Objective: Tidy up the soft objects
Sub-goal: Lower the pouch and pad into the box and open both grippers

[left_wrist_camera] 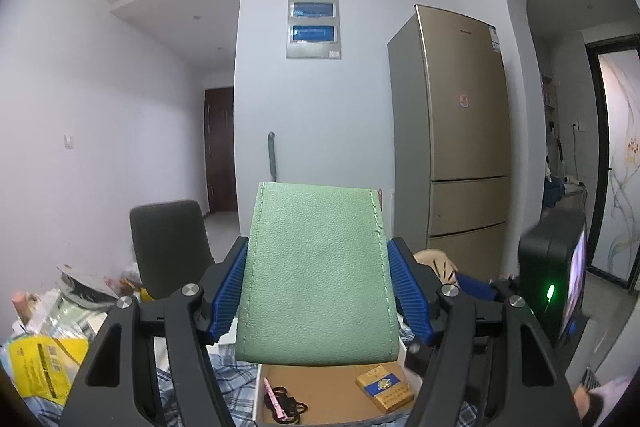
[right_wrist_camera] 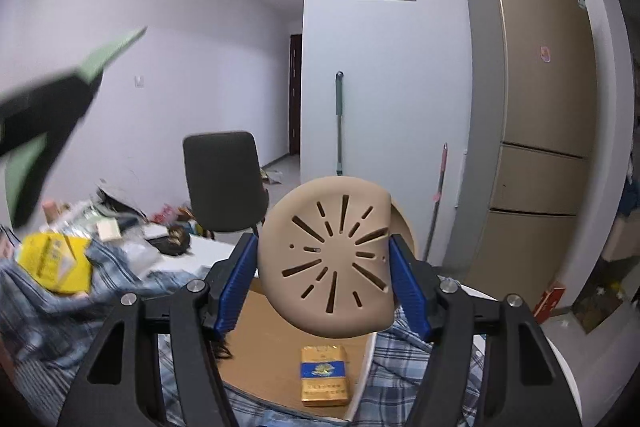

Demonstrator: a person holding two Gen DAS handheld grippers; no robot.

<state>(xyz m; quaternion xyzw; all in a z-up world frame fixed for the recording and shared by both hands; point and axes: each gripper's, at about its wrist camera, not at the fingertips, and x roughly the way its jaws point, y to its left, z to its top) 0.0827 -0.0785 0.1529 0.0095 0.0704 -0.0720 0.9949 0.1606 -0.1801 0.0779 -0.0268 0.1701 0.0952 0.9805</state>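
My left gripper (left_wrist_camera: 317, 281) is shut on a pale green leather-look pouch (left_wrist_camera: 316, 275), its blue pads pressing both stitched sides. The pouch is held up well above the table. My right gripper (right_wrist_camera: 323, 275) is shut on a beige soft round pad (right_wrist_camera: 326, 259) with radial slots, squeezed so its edges bend. In the right wrist view the left gripper (right_wrist_camera: 48, 107) with the green pouch (right_wrist_camera: 112, 51) shows blurred at upper left. In the left wrist view the beige pad (left_wrist_camera: 434, 263) peeks out at right behind my finger.
Below lies a brown cardboard tray (right_wrist_camera: 264, 355) holding a gold and blue box (right_wrist_camera: 324, 375), a pink pen (left_wrist_camera: 274, 403) and black hair ties (left_wrist_camera: 292, 405). Plaid cloth (right_wrist_camera: 40, 327) covers the table. A yellow packet (right_wrist_camera: 56, 263), clutter, a dark chair (right_wrist_camera: 224, 179) and a fridge (right_wrist_camera: 532, 107) stand beyond.
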